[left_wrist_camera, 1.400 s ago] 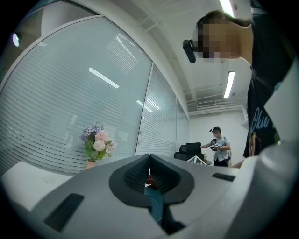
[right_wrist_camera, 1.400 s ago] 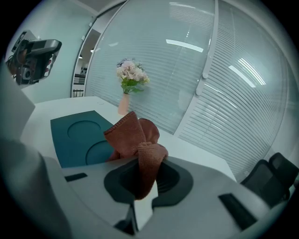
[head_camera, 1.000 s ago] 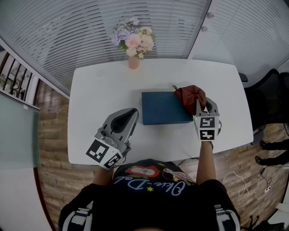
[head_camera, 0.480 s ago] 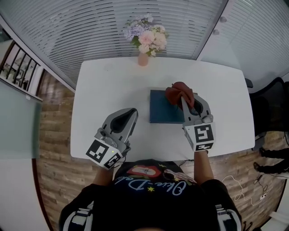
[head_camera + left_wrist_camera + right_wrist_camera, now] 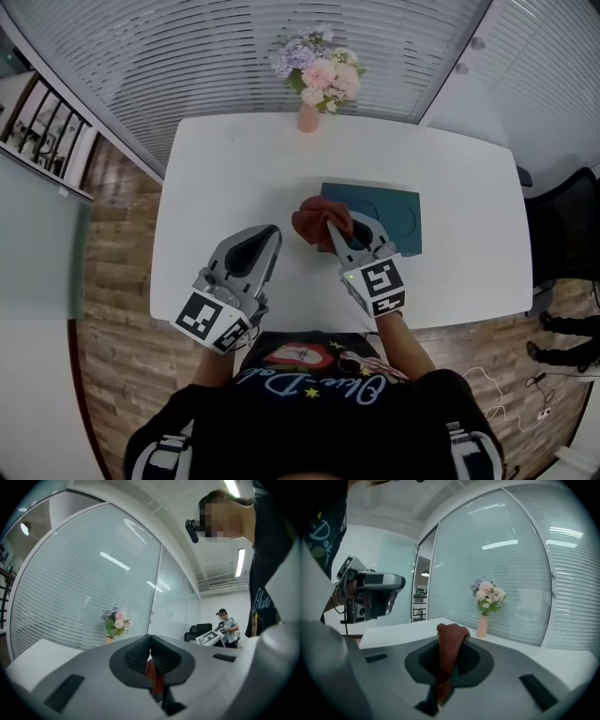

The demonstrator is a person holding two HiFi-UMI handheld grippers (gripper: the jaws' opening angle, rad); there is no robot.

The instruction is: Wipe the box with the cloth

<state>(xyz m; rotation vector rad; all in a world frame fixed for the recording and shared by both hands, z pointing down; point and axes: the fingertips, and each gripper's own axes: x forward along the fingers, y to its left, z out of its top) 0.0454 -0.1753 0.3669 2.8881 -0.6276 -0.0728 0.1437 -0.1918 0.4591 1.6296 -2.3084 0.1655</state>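
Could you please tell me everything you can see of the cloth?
The cloth is dark red, soft and nubby-looking, bunched into a crumpled wad. The right gripper is shut on it: a fold stands up between the jaws and a strip hangs below. It sits at the left end of the teal box, partly over the white table; whether it presses on the box is unclear.

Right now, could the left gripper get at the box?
Probably, though not straight on. The cloth, held in the right gripper, sits over the box's left edge, between the left gripper and the box. Bare table leads round to its far left corner.
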